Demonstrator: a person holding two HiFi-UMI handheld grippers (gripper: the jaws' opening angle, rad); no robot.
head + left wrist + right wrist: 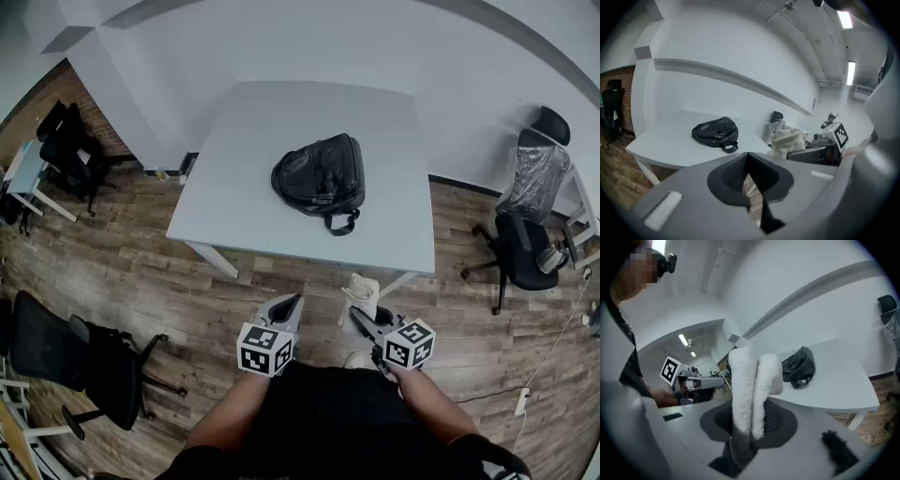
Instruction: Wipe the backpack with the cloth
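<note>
- Our right claw (749, 427) is clenched on the white cloth (749, 390), just short of the counter (234, 169).
- Our left claw (749, 161), likewise short of the counter, is clenched on nothing.
- The black backpack (320, 175) lies mid-counter.

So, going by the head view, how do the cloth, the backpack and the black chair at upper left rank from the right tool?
1. Cloth, gripped in the right tool.
2. Backpack, ahead on the white table.
3. Black chair, far off at upper left.
</note>
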